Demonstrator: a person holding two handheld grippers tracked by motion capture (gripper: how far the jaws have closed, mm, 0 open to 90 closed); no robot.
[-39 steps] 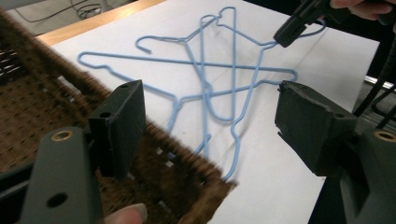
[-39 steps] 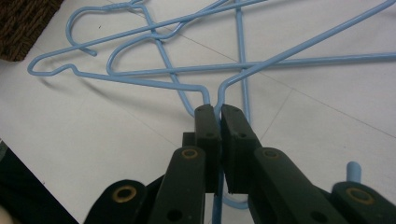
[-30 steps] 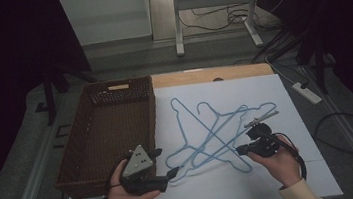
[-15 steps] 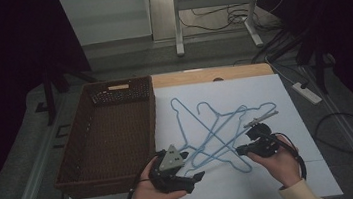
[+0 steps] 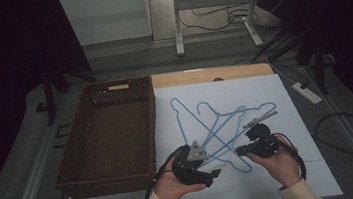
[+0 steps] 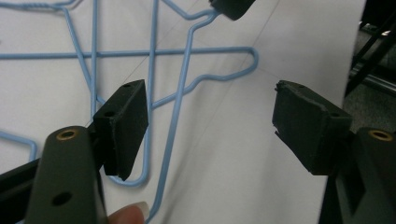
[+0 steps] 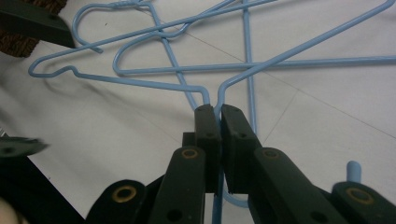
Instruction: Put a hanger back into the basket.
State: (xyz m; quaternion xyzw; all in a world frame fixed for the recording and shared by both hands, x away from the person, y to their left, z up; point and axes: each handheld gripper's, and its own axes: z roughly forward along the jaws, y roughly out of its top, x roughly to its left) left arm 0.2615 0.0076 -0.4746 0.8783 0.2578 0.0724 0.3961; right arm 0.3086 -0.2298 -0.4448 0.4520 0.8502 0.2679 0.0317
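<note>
Here: thin pale-blue wire hangers (image 5: 222, 124) tangled; right gripper (image 7: 218, 116) clamped on 1, left gripper (image 6: 210, 116) jaws apart.

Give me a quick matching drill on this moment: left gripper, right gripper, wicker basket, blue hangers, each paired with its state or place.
1. left gripper
2. right gripper
3. wicker basket
4. blue hangers

a. tangled pile on the white sheet
b. empty, at the table's left
c. jaws open above a hanger
d. clamped on a hanger wire

Pairs: 1-c, 2-d, 3-b, 4-a
</note>
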